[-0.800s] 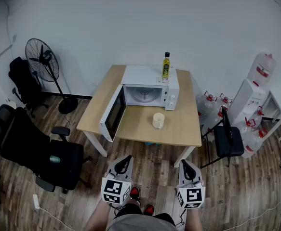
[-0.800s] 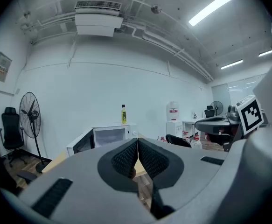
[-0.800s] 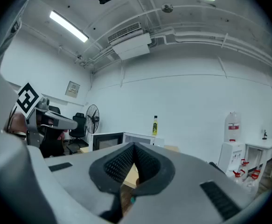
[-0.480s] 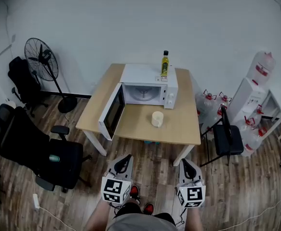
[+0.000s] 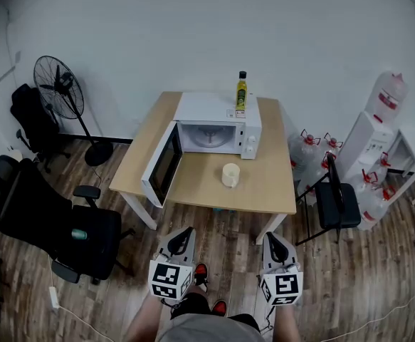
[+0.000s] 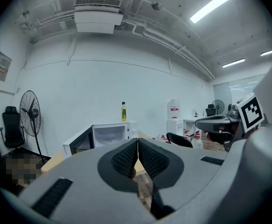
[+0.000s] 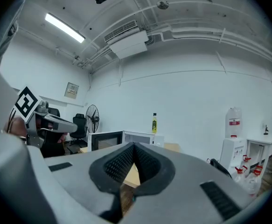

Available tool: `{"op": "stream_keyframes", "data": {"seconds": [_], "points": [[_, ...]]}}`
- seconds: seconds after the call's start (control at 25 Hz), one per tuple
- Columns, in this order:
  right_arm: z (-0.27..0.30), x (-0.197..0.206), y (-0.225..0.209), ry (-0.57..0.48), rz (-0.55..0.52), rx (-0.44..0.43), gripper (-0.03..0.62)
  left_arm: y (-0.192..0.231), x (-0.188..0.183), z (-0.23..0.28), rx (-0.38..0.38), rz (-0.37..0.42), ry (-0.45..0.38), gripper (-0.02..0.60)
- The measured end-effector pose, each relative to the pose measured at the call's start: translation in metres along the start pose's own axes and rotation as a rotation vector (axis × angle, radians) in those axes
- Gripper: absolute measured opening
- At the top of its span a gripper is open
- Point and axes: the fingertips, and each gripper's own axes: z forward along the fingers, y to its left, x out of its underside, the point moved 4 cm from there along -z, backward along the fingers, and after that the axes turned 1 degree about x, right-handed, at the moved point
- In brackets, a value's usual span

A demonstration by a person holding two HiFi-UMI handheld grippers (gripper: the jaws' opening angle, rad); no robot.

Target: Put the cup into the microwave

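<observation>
While the person stands on the plank floor [image 5: 228,237], well apart from the bench [image 5: 268,191], both claws are held low in front of the body. The left claw [image 5: 186,234] is closed with its pads together and nothing between them, as its own view confirms; the right claw [image 5: 272,236] is likewise closed and empty. The bench is a light wooden top on white legs, set against the white wall [image 5: 193,34]. At its rear stands a white microwave [image 5: 214,112], its door [image 5: 161,164] swung open to the left and its cavity showing. A yellow-green bottle [image 5: 241,91] stands upright on the microwave's top, toward the right. The cup [image 5: 230,175], pale cream, stands upright on the bare bench in front of the microwave, apart from it and outside the cavity. To the left of the bench are a black pedestal fan [image 5: 59,87] and black office chairs [image 5: 43,219]. To the right are a black chair [image 5: 335,198] just beside the bench's corner, a cluster of water jugs [image 5: 310,152] on the floor, and a white water dispenser [image 5: 367,137] carrying a large bottle. Overhead, the left gripper view shows an air-conditioning unit [image 6: 94,17] and strip lights [image 6: 213,4].
</observation>
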Motion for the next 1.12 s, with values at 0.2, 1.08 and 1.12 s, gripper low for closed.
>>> {"op": "stream_keyframes", "data": {"seconds": [0.2, 1.08, 1.12], "points": [[0.038, 0.002, -0.012, -0.004, 0.007, -0.013, 0.015, 0.013, -0.005, 0.033, -0.001, 0.004, 0.007, 0.025], [0.247, 0.039, -0.043, 0.126, 0.082, -0.067, 0.015, 0.107, 0.007, 0.232, 0.046, -0.032, 0.149, 0.025], [0.255, 0.044, -0.043, 0.134, 0.085, -0.073, 0.015, 0.109, 0.011, 0.238, 0.048, -0.037, 0.158, 0.025]]}}
